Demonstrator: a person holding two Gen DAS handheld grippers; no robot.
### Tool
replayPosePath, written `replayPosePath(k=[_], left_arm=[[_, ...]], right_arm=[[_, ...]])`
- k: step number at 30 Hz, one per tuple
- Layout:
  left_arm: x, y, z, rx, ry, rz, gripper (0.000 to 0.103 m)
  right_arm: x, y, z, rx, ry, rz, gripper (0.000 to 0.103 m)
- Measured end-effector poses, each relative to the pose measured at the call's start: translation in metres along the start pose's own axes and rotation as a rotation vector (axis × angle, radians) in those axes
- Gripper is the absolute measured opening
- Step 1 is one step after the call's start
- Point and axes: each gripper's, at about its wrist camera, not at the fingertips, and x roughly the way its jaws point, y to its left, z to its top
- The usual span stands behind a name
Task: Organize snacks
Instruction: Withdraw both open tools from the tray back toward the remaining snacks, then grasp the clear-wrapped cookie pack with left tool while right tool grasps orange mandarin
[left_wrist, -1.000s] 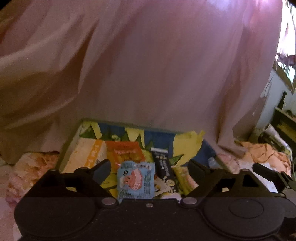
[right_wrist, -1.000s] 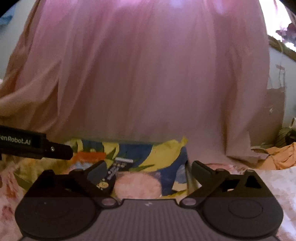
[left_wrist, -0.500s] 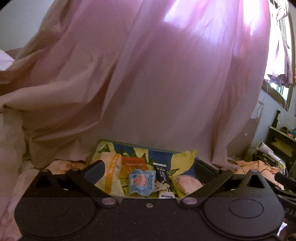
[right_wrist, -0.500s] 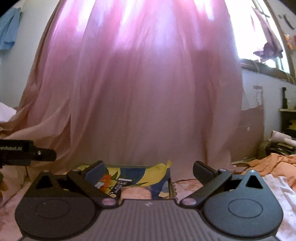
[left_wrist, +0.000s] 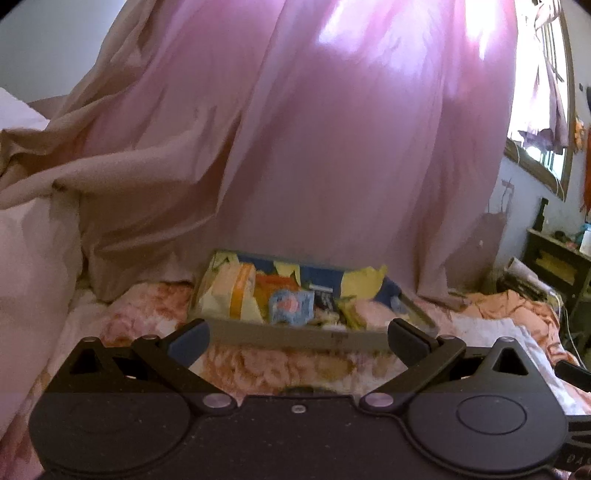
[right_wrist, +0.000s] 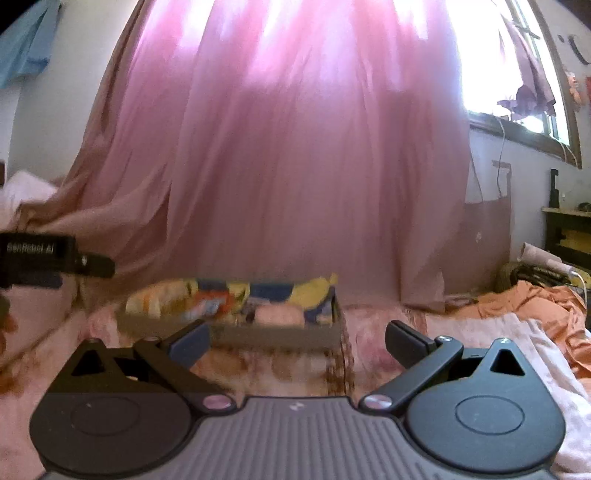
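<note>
A shallow grey tray (left_wrist: 295, 334) lined with blue and yellow paper sits on the flowered bed. It holds several snack packets: a pale yellow bag (left_wrist: 229, 295), an orange packet (left_wrist: 275, 286), a light blue packet (left_wrist: 290, 306), a dark packet (left_wrist: 325, 299) and a pink one (left_wrist: 369, 308). My left gripper (left_wrist: 297, 338) is open and empty, just short of the tray's near wall. My right gripper (right_wrist: 295, 339) is open and empty, also short of the tray (right_wrist: 258, 332). The left gripper's body (right_wrist: 44, 254) shows at the left edge of the right wrist view.
A pink curtain (left_wrist: 332, 147) hangs right behind the tray. White bedding (left_wrist: 33, 277) is piled at the left. Orange cloth (right_wrist: 535, 302) lies on the right of the bed. A dark shelf (left_wrist: 561, 262) stands at far right under a window (right_wrist: 517, 74).
Both grippers have pulled back and up from over the tray. The tray looks smaller and farther, and its near wall has come into view. Both stay open.
</note>
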Motion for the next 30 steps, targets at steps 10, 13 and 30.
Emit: replayPosePath(k=[10, 13, 30], left_arm=[[-0.018, 0.012, -0.040, 0.002, 0.094, 0.004, 0.102], [-0.020, 0.013, -0.049, 0.011, 0.125, 0.008, 0.102], [0.014, 0.015, -0.098, 0.092, 0.328, -0.048, 0.102]], right_arm=[[-0.027, 0.009, -0.022, 0.014, 0.096, 0.018, 0.103], [-0.029, 0.010, -0.032, 0.024, 0.137, 0.023, 0.103], [-0.007, 0.023, -0.071, 0.021, 0.332, 0.048, 0.103]])
